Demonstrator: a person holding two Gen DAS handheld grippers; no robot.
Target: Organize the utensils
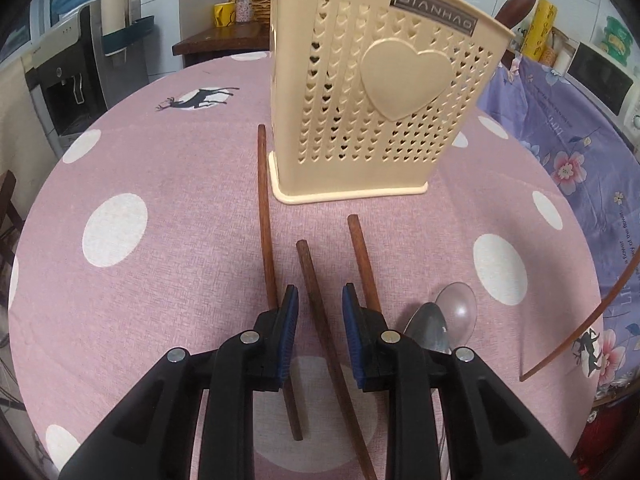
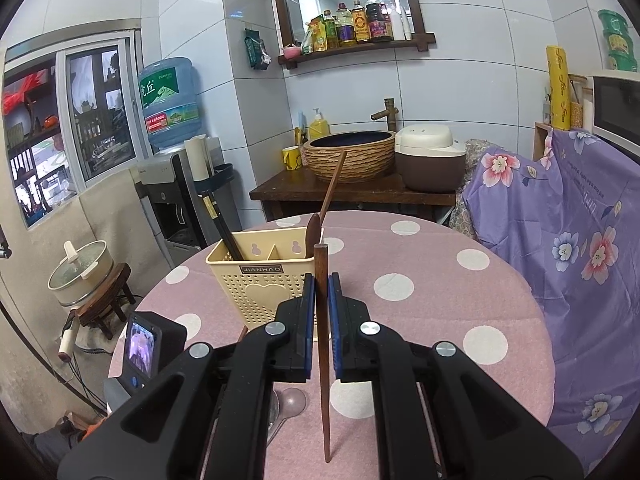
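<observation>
A cream perforated utensil holder (image 1: 372, 92) stands on the pink dotted table; it also shows in the right wrist view (image 2: 264, 276), with dark chopsticks (image 2: 220, 220) in its left compartment and a wooden spoon (image 2: 313, 232) in its right. Three brown wooden chopsticks lie on the cloth: left (image 1: 265, 216), middle (image 1: 316, 304), right (image 1: 362, 260). My left gripper (image 1: 320, 304) is open, low over the cloth, its jaws on either side of the middle chopstick. My right gripper (image 2: 320, 292) is shut on a brown chopstick (image 2: 323, 360), held upright above the table.
A metal spoon (image 1: 428, 328) and a clear plastic spoon (image 1: 458, 308) lie right of the left gripper. A purple floral cloth (image 2: 572, 248) covers furniture on the right. A water dispenser (image 2: 172, 184) stands left, a wooden sink counter (image 2: 352, 192) behind the table.
</observation>
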